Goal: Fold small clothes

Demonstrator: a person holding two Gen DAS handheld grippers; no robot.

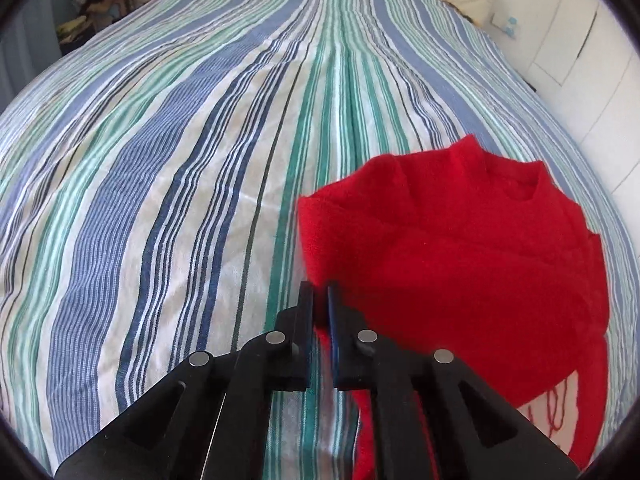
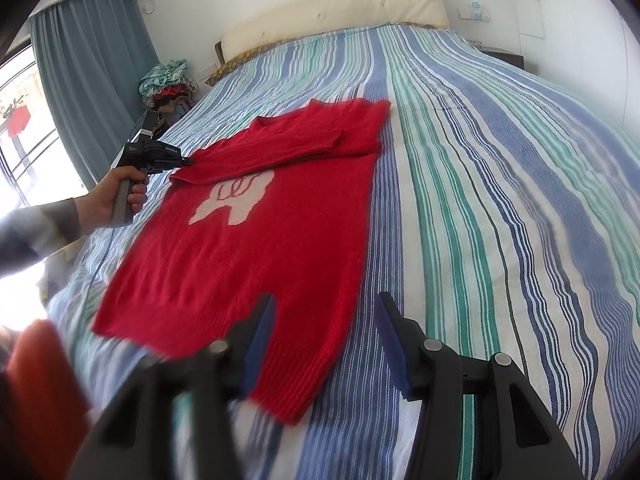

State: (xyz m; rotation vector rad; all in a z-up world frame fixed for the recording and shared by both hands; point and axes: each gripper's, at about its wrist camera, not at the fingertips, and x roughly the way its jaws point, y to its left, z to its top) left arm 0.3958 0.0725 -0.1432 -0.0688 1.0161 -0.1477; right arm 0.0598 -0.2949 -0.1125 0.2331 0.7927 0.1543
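Left gripper (image 1: 320,300): black plastic frame with triangular cut-outs, four round silver pivot pins, dark blue pads on the fingers. From the right wrist view, a grey handle below a black body bearing small white lettering.

Right gripper (image 2: 326,320): matching black frame, silver pins, blue pads.

Sleeve (image 2: 36,232): grey fabric.

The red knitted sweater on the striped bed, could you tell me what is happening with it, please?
A person is folding the red knitted sweater on the blue and green striped bedsheet. The left tool, nearly shut, is at the sweater's left side, where one sleeve lies folded across the chest. The right tool hovers open above the hem, holding nothing.
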